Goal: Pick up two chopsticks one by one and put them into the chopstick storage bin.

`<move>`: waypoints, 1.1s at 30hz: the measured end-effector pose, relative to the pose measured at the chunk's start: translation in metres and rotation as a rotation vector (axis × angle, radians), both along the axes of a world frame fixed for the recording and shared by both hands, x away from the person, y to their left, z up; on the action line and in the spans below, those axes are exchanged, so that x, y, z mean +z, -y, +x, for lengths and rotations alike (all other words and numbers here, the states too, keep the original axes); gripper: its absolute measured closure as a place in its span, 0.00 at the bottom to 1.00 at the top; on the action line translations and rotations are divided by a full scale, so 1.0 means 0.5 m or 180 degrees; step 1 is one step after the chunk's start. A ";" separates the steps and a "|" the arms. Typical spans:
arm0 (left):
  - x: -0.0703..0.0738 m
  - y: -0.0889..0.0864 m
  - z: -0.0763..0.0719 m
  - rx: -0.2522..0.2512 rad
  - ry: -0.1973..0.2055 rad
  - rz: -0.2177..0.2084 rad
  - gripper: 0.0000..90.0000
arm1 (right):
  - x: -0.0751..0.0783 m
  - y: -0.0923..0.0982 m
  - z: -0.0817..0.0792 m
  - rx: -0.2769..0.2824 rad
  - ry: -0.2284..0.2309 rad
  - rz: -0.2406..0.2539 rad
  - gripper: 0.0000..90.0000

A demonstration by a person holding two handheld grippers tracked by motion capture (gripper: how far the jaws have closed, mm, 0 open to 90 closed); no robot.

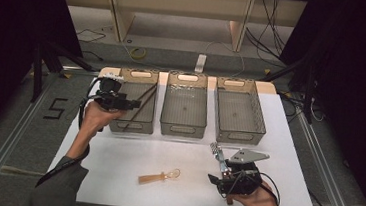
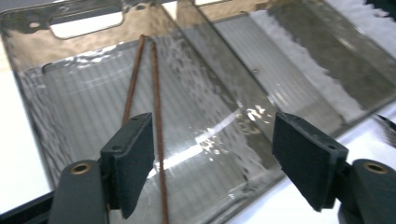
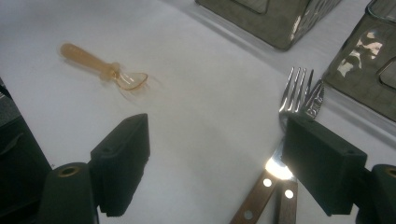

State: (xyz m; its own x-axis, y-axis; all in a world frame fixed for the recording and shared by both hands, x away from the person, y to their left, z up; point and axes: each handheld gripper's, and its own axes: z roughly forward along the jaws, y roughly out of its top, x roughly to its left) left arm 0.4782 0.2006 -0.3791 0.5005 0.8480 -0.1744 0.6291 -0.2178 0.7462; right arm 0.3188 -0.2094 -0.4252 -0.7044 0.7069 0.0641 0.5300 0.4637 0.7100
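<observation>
Chopsticks [image 2: 156, 116] lie loose in the left bin [image 1: 145, 126], their near ends cut off in our left tool's view. Our left tool [image 1: 131, 103] hovers just above that bin, released, jaws wide with nothing pressed. Right of the bin row, our right tool [image 3: 217, 154] stands released; one jaw hides part of two forks [image 3: 299, 93] on the surface [image 1: 131, 153].

Three bins in a row along the table's [image 1: 114, 177] far edge. Chopsticks [image 1: 140, 104] lie in the left bin [image 1: 133, 127]; middle bin [image 1: 182, 129] and right bin [image 1: 237, 136] beside it. Spoon [image 1: 159, 177] lies near the front edge, centre. Forks [image 1: 218, 155] right of it, before the right bin.
</observation>
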 end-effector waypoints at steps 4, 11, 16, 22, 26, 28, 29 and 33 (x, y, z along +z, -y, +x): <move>-0.009 0.004 -0.024 -0.0121 -0.0086 -0.0115 0.28 | 0.000 0.002 0.000 -0.0019 0.0009 0.0020 0.27; -0.007 0.024 -0.077 -0.0383 -0.0029 0.0055 0.24 | 0.003 0.003 -0.007 -0.0053 0.0129 0.0100 0.27; -0.012 0.050 -0.102 -0.0589 -0.0045 0.0249 0.23 | 0.006 0.007 -0.010 -0.0071 0.0198 0.0193 0.27; -0.025 0.078 -0.127 -0.0820 -0.0148 0.0410 0.21 | 0.004 0.022 -0.011 -0.0141 0.0245 0.0254 0.27; -0.030 0.095 -0.144 -0.0933 -0.0181 0.0471 0.20 | 0.002 0.031 -0.010 -0.0189 0.0256 0.0285 0.27; -0.032 0.102 -0.154 -0.0989 -0.0197 0.0476 0.20 | 0.002 0.034 -0.009 -0.0207 0.0276 0.0315 0.27; -0.035 0.105 -0.158 -0.1020 -0.0194 0.0497 0.19 | 0.002 0.036 -0.009 -0.0218 0.0283 0.0336 0.27; -0.044 0.116 -0.173 -0.1106 -0.0240 0.0557 0.19 | 0.003 0.041 -0.010 -0.0237 0.0343 0.0459 0.27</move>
